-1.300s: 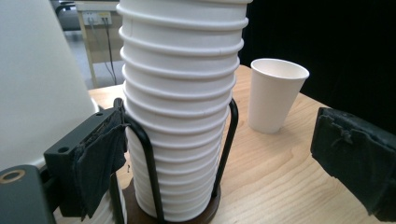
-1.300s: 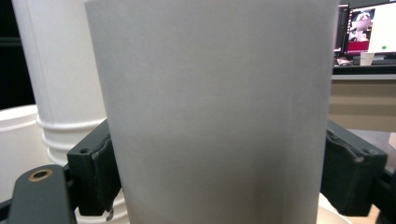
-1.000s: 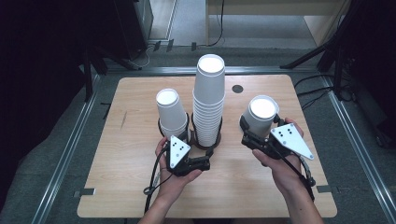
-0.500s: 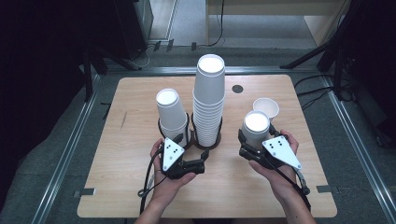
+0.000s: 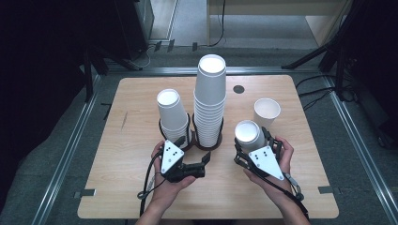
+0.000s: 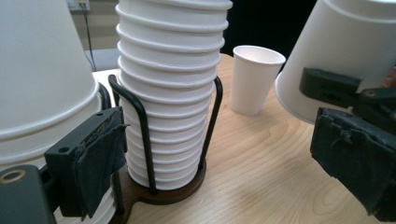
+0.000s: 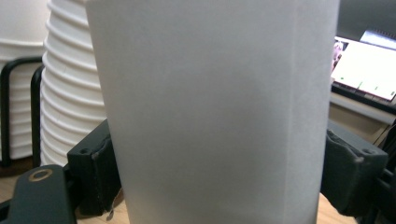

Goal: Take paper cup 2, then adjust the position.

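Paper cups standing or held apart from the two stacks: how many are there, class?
2: a single cup stands mouth-up on the table's right side; an upside-down cup sits in the right gripper.

two cup stacks (image 5: 209, 101), one upright cup (image 5: 266, 112), one held cup (image 5: 249, 135), two grippers (image 5: 202, 161)

Light wooden table (image 5: 141, 197) stood on grey floor (image 5: 56, 140), metal rails (image 5: 65, 154) along left and right sides. Dark stands far left; pale wooden furniture (image 5: 324, 18) far right; cables (image 5: 319, 86) trailed right.
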### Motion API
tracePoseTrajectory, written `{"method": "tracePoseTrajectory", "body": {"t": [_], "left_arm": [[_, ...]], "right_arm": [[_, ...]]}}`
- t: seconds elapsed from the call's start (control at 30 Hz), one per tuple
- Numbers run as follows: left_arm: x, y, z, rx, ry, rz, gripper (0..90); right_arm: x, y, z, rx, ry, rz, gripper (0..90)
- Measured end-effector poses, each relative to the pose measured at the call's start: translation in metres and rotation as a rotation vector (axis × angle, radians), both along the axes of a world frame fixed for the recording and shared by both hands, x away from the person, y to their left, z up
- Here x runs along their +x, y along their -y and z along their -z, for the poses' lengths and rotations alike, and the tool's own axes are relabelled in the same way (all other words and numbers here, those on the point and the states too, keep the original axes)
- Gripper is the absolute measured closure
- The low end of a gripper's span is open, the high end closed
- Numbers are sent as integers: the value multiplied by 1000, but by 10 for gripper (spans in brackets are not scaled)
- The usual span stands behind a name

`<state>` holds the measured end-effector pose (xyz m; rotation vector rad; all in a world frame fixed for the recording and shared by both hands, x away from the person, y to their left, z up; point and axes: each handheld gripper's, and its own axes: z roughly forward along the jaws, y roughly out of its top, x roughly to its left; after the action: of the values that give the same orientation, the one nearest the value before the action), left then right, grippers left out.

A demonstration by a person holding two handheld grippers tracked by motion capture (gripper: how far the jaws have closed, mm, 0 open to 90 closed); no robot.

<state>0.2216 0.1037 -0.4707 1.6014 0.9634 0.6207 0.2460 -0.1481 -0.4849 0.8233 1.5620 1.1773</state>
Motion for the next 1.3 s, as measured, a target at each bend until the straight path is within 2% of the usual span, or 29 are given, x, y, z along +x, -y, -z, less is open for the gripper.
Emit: {"method": "tracePoseTrajectory", "body": {"t": [0.1, 0.37, 0.73, 0.87, 1.0, 1.3], "left_arm": [[0, 1, 0, 2, -2, 6, 39], [-1, 3, -1, 1, -7, 28, 39], [-2, 7, -3, -8, -34, 114, 40], [-3, 10, -3, 6, -36, 141, 40], [-4, 14, -2, 35, -34, 162, 64], [-4, 17, 0, 38, -50, 200, 65]], "right_arm": [[0, -2, 4, -62, 23, 9, 145], [0, -7, 14, -170, 50, 1, 144], [-1, -8, 22, -300, 138, -1, 145], [-2, -11, 26, -351, 167, -5, 146], [-5, -15, 30, -433, 223, -24, 146], [-13, -24, 31, -487, 275, -83, 147]]}}
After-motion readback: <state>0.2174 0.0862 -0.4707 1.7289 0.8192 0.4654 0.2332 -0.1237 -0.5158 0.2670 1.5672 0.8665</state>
